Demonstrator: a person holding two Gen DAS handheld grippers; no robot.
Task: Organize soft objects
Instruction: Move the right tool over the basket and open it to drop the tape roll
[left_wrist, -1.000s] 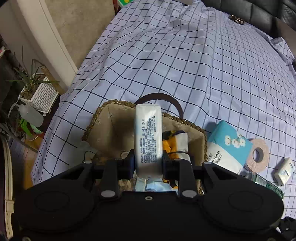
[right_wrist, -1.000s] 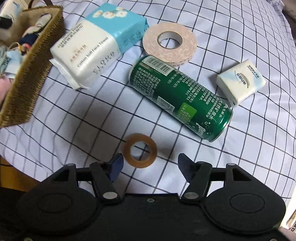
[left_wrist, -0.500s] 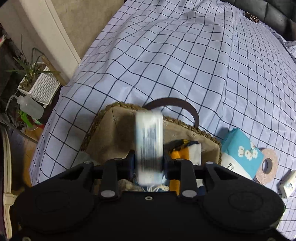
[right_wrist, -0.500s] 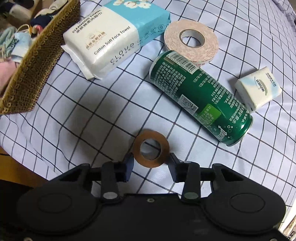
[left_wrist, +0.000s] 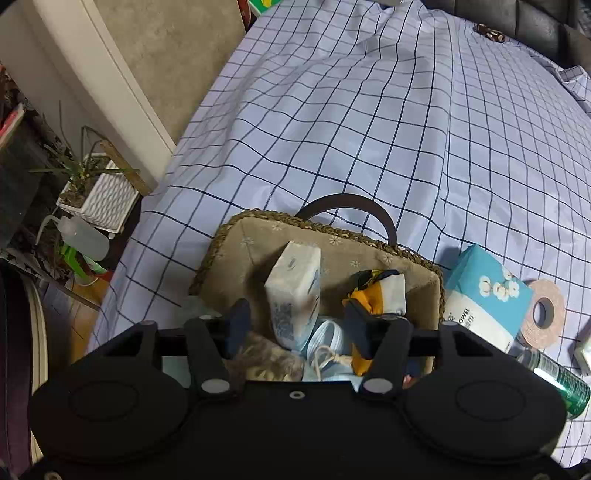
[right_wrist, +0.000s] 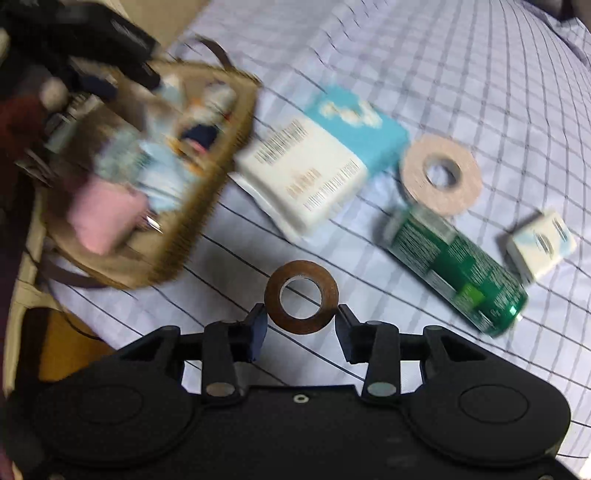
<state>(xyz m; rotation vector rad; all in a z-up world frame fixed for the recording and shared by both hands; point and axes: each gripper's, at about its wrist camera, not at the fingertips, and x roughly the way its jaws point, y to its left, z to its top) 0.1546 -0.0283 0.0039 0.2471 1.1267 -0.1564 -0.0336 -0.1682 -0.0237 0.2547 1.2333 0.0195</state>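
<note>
Above a woven basket (left_wrist: 236, 236) on a checked bed sheet (left_wrist: 369, 110), the left gripper (left_wrist: 293, 325) has just been opening its fingers, now spread clear of a white tissue pack (left_wrist: 293, 291) standing among soft items inside. The right gripper (right_wrist: 301, 319) pinches a brown tape ring (right_wrist: 301, 301); a blue-and-white towel pack (right_wrist: 325, 158) lies at twelve o'clock, a green can (right_wrist: 458, 266) at two.

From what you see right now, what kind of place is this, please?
Probably a bedroom at home. The work surface looks like a bed under a checked sheet, a potted plant stands on the floor beside it, and a woven basket of soft things sits on it.
</note>
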